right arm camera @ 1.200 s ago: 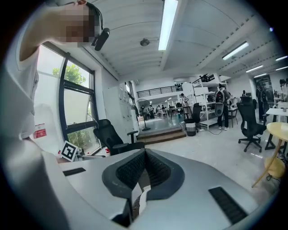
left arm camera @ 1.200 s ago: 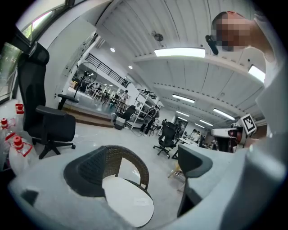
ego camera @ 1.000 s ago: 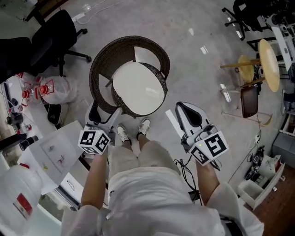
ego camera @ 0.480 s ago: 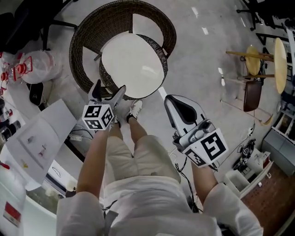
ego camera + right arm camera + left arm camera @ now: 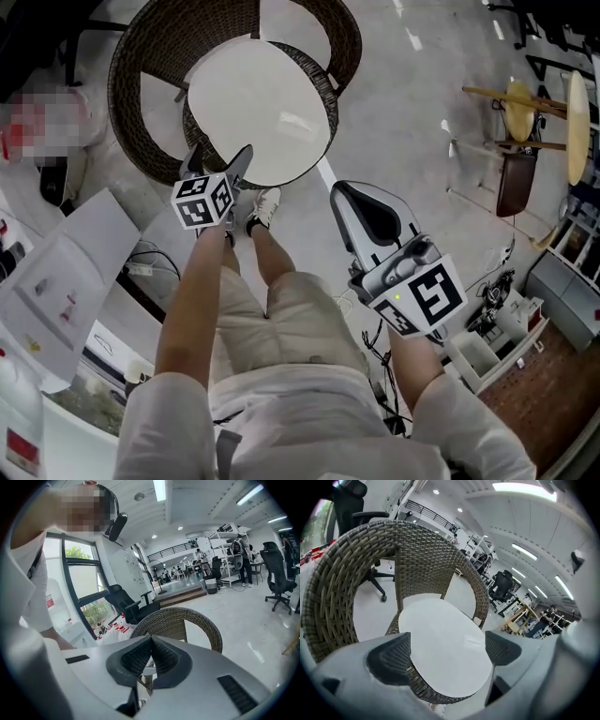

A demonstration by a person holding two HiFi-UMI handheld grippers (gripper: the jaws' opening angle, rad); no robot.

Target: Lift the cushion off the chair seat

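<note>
A round white cushion point(image 5: 258, 108) lies on the seat of a brown wicker tub chair point(image 5: 141, 122). My left gripper point(image 5: 217, 161) hovers at the seat's near edge, open, its two fingers just short of the cushion rim. In the left gripper view the cushion point(image 5: 440, 630) shows between the dark pads point(image 5: 389, 658) of the left gripper point(image 5: 445, 654), with nothing held. My right gripper point(image 5: 345, 197) hangs over the floor to the right of the chair, shut and empty. In the right gripper view the right gripper point(image 5: 151, 656) has its pads pressed together, with the chair's curved back point(image 5: 187, 620) behind them.
A white table with paper sheets point(image 5: 56, 281) stands at my left. Wooden stools point(image 5: 544, 103) and a storage bin point(image 5: 478, 361) are to the right. Black office chairs point(image 5: 126, 604) stand farther off. My shoes point(image 5: 262, 208) are at the chair's front edge, with cables on the floor nearby.
The person has stepped up to the chair. The left gripper has moved forward to the seat's near edge. The right gripper stayed shut at the right.
</note>
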